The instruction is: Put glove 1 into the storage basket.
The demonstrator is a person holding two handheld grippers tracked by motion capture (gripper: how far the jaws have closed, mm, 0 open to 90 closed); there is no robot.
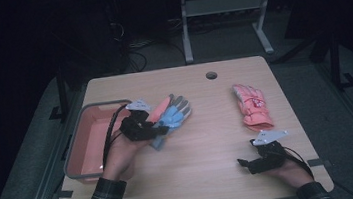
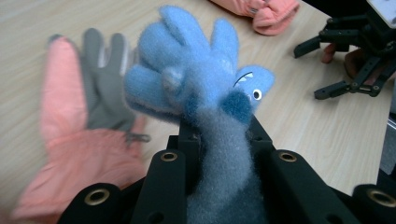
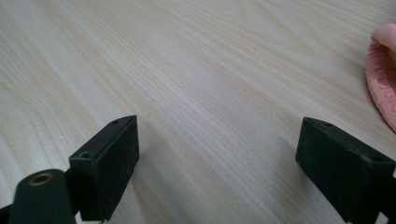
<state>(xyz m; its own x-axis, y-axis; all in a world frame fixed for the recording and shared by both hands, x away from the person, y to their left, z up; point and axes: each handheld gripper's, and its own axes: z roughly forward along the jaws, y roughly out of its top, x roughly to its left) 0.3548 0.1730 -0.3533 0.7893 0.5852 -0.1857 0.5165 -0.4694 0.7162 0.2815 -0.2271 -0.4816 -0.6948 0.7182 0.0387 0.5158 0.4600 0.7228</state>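
Blue fuzzy glove with a small shark face on it: clamped at the cuff between the jaws of the left gripper, lifted clear of the counter, fingers pointing away from the hand. Directly beneath it, a salmon-and-grey glove lies flat on the counter, untouched. Red bin at the left counter edge, just beside the left hand; it looks empty from the high view. Pink glove lies well apart on the right side. Right gripper rests low near the front edge, jaws spread wide, nothing between them.

Judgement: pick done for one glove; drop into bin pending. Two gloves left.
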